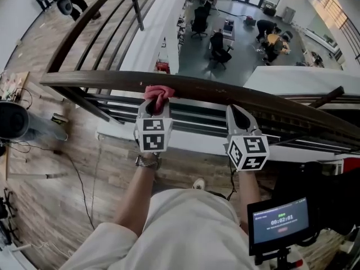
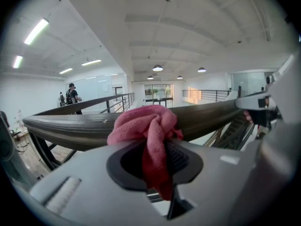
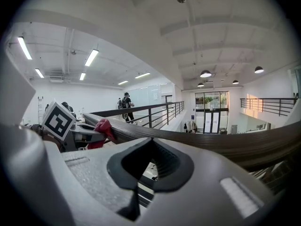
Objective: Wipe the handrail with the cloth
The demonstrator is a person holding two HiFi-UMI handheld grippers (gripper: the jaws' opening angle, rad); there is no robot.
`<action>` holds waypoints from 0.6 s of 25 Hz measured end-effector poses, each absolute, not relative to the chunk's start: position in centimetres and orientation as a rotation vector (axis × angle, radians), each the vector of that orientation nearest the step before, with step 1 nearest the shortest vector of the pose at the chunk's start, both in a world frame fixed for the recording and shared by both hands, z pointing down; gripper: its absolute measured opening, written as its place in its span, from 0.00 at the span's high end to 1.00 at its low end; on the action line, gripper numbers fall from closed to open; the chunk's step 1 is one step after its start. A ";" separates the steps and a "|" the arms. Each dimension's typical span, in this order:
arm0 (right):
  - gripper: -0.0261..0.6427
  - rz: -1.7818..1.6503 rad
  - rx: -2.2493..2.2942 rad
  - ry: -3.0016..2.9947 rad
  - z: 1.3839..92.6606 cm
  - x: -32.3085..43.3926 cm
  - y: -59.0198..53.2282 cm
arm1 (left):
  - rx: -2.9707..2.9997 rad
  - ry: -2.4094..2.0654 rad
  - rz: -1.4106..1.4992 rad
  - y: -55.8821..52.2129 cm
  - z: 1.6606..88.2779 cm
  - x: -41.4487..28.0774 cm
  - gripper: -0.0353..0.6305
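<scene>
Head view, stock by size.

Handrail [image 1: 197, 89] [image 2: 70, 126] [image 3: 225, 142]: one, dark wood, curved. It passes across the tips of both claws, above thinner dark railing bars.

Person: one, seen from above, with two forearms reaching to the rail and one wristwatch [image 1: 147, 162] just behind the left claw.

Left claw [image 1: 154, 103] [image 2: 157, 154]: one, grey, jaws clamped on the cloth, tip at the handrail. Its left marker cube [image 1: 153, 135] bears black-and-white squares and no lettering.

Right claw [image 1: 236, 110] [image 3: 150, 166]: one, grey, jaws closed together with nothing between them. Its tip is at the near edge of the handrail, beside the left claw and apart from it. Its right marker cube [image 1: 247, 152] bears the same kind of pattern.

Monitor [image 1: 279, 223]: one, small and dark-framed, behind the right claw and toward the person's right. It shows one timer line reading 00:02:01 as far as legible; the smaller print is too fine to read.

Cloth [image 1: 157, 94] [image 2: 146, 126] [image 3: 106, 128]: one, pink-red and bunched, unlabelled. It is pinched in the left claw, its bulk pressed on the handrail's top and one tail hanging down between the jaws.
</scene>
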State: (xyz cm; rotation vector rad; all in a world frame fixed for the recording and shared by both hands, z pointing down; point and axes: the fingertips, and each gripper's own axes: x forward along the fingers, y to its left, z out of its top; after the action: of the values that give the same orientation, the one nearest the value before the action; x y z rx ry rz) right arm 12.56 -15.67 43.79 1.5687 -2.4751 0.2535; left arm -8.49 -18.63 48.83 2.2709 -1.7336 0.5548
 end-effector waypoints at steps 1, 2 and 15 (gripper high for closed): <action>0.96 0.251 1.577 -2.470 43.8 13.4 -15.4 | 2.278 -1.727 0.554 -18.5 48.9 -7.6 0.81; 0.96 0.250 1.587 -2.464 43.8 14.2 -15.1 | 2.286 -1.718 0.553 -18.4 48.9 -6.7 0.81; 0.96 0.247 1.711 -2.392 43.8 20.9 -12.7 | 2.498 -1.534 0.462 -17.2 48.3 2.9 0.81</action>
State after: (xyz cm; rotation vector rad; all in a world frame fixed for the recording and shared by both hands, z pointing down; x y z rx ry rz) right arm 20.90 -12.71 43.84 1.7110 -2.3916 0.2474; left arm 2.89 -17.19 48.27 2.4979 -1.5340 0.4620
